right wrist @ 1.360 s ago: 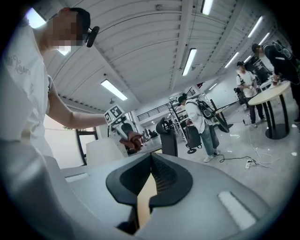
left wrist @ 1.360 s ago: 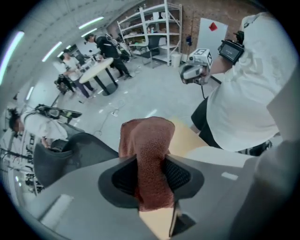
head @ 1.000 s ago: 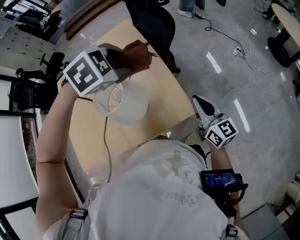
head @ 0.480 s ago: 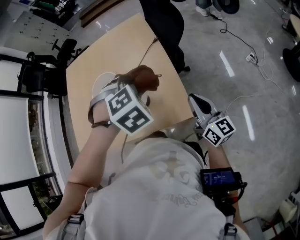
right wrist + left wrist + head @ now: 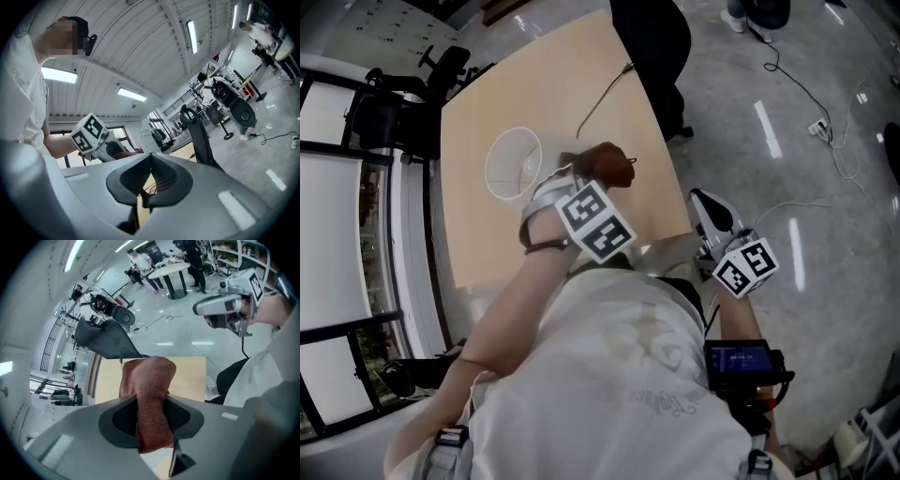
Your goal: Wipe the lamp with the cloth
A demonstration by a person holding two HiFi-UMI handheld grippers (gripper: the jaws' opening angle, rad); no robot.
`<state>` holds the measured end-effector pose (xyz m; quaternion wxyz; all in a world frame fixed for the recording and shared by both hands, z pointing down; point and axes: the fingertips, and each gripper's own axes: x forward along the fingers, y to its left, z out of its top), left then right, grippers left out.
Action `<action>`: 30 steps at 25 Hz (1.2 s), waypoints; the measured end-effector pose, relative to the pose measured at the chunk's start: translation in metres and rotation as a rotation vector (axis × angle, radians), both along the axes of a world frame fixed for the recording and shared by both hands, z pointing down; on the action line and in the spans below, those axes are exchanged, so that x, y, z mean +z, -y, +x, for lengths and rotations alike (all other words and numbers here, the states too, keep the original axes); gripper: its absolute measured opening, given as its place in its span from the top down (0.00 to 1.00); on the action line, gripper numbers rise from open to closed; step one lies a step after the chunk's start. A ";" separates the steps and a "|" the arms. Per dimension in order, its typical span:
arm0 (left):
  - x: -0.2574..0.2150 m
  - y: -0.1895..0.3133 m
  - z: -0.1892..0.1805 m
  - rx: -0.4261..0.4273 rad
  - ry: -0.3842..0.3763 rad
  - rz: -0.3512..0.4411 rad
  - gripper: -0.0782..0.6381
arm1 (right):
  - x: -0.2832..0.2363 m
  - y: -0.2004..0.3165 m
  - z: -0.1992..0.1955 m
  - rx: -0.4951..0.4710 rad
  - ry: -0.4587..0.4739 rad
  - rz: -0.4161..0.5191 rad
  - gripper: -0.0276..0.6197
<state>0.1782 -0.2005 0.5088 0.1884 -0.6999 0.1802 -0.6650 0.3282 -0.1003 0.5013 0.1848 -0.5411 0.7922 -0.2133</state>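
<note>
The white lamp shade [image 5: 514, 161] stands on the beige table [image 5: 553, 75], seen from above. A brown cloth [image 5: 605, 164] hangs bunched just to the right of the shade. My left gripper [image 5: 598, 180] is shut on it, its marker cube nearer the person. In the left gripper view the cloth [image 5: 149, 380] is pinched between both jaws of the left gripper [image 5: 151, 401] over the tabletop. My right gripper [image 5: 710, 212] hangs off the table's right edge, jaws together and empty. The right gripper [image 5: 143, 199] view shows the left gripper's cube [image 5: 91, 133]; the lamp is out of that view.
A thin cord [image 5: 605, 94] runs across the table towards its far edge. A black office chair [image 5: 652, 37] stands at the far side. Cables [image 5: 811, 117] lie on the grey floor to the right. White-framed glazing [image 5: 356, 234] borders the table's left side.
My left gripper, still holding the cloth, has come down from above the lamp shade to the shade's right side, nearer the tabletop. The right gripper has barely moved.
</note>
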 end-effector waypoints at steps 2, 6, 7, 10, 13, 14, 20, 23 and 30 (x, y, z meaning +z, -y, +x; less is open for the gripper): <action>0.018 -0.005 -0.003 -0.007 0.015 -0.027 0.69 | 0.001 0.002 0.004 -0.003 0.001 -0.002 0.94; 0.053 -0.028 -0.012 -0.038 0.030 -0.137 0.69 | 0.005 0.002 0.008 -0.020 0.000 -0.011 0.94; 0.058 -0.034 -0.013 -0.044 0.023 -0.160 0.69 | 0.006 0.002 0.008 -0.026 -0.002 -0.014 0.94; 0.056 -0.048 -0.010 -0.057 -0.039 -0.204 0.69 | 0.007 0.003 0.006 -0.047 -0.011 -0.017 0.94; 0.026 -0.051 -0.007 -0.062 -0.138 -0.174 0.69 | 0.003 0.008 0.000 -0.079 -0.022 -0.014 0.94; 0.012 -0.050 -0.007 -0.065 -0.179 -0.148 0.69 | 0.002 0.010 -0.003 -0.094 -0.027 -0.013 0.94; -0.082 -0.035 -0.034 -0.142 -0.466 0.054 0.69 | -0.009 0.028 -0.027 -0.178 -0.073 0.006 0.94; -0.102 -0.026 -0.054 -0.204 -0.562 0.122 0.69 | -0.007 0.030 -0.045 -0.202 -0.056 0.007 0.94; -0.047 -0.024 -0.062 -0.258 -0.544 0.057 0.69 | 0.005 0.029 -0.076 -0.265 -0.040 -0.019 0.94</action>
